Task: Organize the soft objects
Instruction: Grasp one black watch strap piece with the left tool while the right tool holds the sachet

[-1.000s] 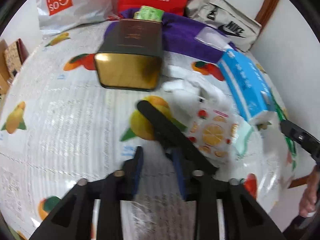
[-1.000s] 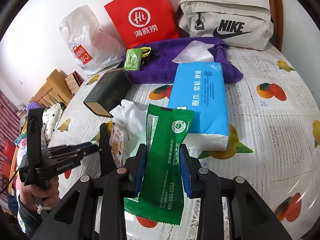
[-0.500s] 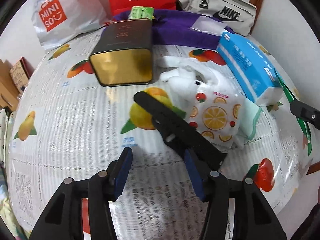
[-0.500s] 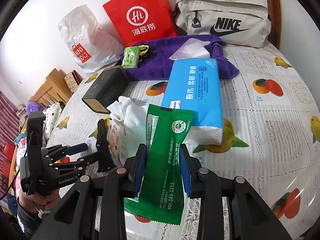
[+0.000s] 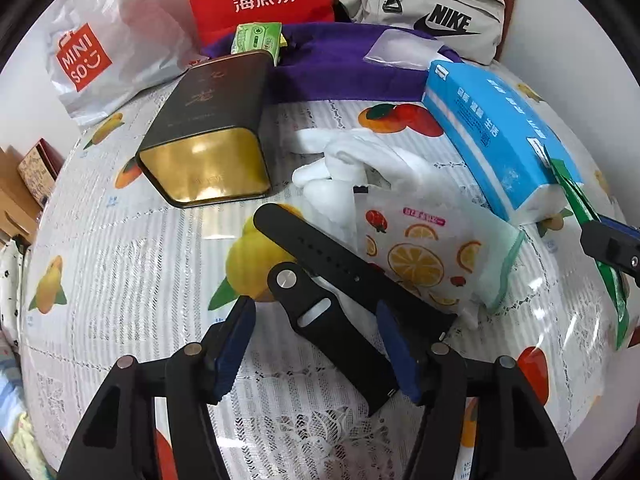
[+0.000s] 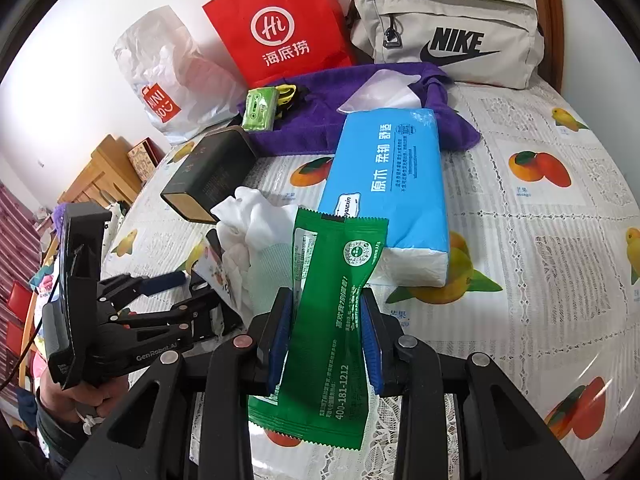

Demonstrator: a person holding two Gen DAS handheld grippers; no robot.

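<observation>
A dark tin with a gold end (image 5: 208, 148) lies at the left on the fruit-print tablecloth (image 5: 120, 280). The left gripper (image 5: 316, 344) hovers with its jaws opening, pads clear of the black watch strap (image 5: 336, 280) lying between them. Just right, an orange-print wipes pack (image 5: 424, 256) overlaps the strap's far half and leans on a white glove (image 5: 344, 160). A blue tissue pack (image 6: 392, 184) lies beyond. The right gripper (image 6: 326, 332) pinches a green sachet (image 6: 332, 320), which stands upright and hides part of the glove.
</observation>
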